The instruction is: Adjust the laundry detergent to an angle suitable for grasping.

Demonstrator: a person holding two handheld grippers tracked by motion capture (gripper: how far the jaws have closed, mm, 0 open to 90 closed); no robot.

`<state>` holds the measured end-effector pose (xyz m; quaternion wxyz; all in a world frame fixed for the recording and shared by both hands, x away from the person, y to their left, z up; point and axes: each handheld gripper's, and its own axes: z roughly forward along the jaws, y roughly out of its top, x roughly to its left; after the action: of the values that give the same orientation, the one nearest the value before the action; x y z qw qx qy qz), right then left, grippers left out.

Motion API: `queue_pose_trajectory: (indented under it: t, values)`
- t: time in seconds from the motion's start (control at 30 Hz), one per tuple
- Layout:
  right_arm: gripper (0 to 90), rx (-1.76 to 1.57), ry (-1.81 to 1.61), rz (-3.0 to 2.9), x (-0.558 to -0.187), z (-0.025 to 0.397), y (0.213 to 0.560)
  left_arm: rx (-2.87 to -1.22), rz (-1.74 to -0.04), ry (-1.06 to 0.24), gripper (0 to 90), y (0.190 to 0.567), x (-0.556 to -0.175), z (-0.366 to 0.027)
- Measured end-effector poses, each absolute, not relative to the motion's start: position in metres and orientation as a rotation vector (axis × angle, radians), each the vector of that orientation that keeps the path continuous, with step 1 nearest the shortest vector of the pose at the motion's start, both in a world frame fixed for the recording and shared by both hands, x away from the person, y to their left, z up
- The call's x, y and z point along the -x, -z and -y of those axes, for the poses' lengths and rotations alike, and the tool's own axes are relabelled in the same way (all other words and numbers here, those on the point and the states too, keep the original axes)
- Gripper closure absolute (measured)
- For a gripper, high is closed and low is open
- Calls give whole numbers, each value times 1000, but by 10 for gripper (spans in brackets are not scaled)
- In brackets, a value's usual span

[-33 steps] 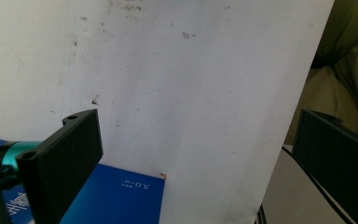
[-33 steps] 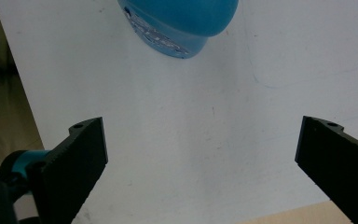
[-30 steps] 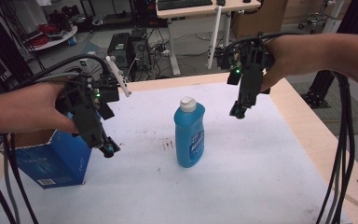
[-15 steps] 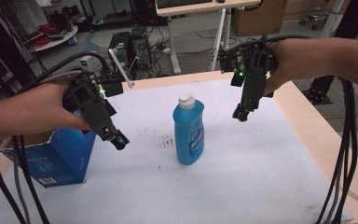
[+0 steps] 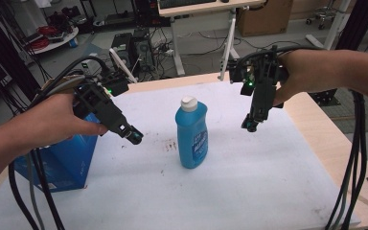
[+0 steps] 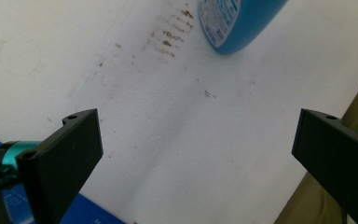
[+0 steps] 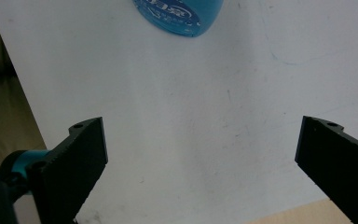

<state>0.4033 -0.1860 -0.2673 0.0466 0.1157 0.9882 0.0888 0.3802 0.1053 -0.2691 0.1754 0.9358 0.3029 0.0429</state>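
Bottle (image 5: pixel 191 134) – blue glossy plastic, white cap, upright; left tongs (image 5: pixel 135 138), right tongs (image 5: pixel 250 125) both released

Each tool, left (image 5: pixel 135 138) and right (image 5: pixel 250 125), is a black housing with a green indicator light. Two flat black jaws each carry a screw hole; a teal collar sits at the base. Thick black cables trail from both. Forearms are unsleeved.

The label on the blue bottle (image 5: pixel 192 134) carries print too blurred to read.
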Motion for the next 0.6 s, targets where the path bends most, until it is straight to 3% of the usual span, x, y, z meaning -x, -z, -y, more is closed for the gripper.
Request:
queue_pose_trajectory:
  t: [0.6]
  values:
    - [13, -367, -275, -3028, -402, 191, 278, -2438, -1004, -207, 17, 284, -378, -104]
